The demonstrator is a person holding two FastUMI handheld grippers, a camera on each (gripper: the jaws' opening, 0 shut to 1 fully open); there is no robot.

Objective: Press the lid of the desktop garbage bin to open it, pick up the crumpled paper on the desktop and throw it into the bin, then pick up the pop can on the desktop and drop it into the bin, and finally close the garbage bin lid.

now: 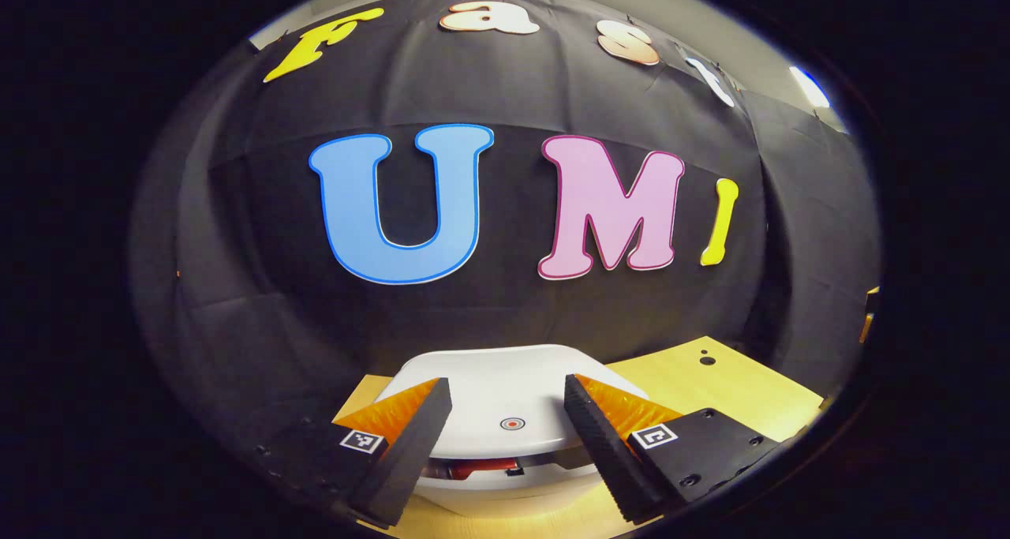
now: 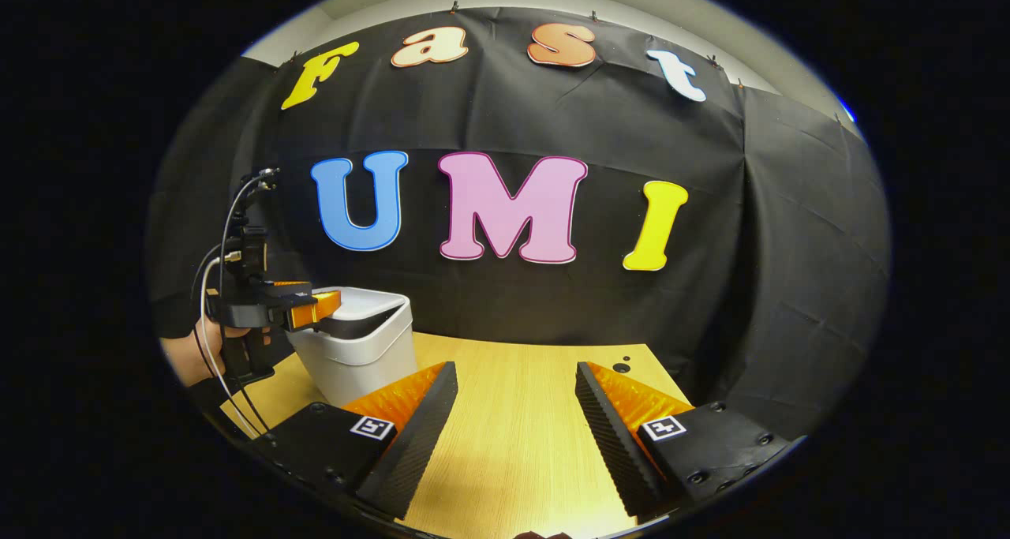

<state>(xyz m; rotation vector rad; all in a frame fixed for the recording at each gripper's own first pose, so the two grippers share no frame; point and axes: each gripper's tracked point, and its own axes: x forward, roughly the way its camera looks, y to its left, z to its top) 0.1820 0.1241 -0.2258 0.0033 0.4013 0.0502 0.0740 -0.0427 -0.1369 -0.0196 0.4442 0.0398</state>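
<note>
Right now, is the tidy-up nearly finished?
Nearly, it seems. Something red, maybe the can, already lies inside the bin. The left claw, open, hovers at the lid, which looks slightly ajar. Left to do: pushing the lid fully shut. The right claw hangs open over the table.

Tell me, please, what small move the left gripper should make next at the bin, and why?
Probably ease the left gripper down to press the lid shut. Its fingers stand open just above the white bin, the lid sits slightly raised with something red showing in the gap under its front edge, and the right gripper hangs open over bare table.
</note>
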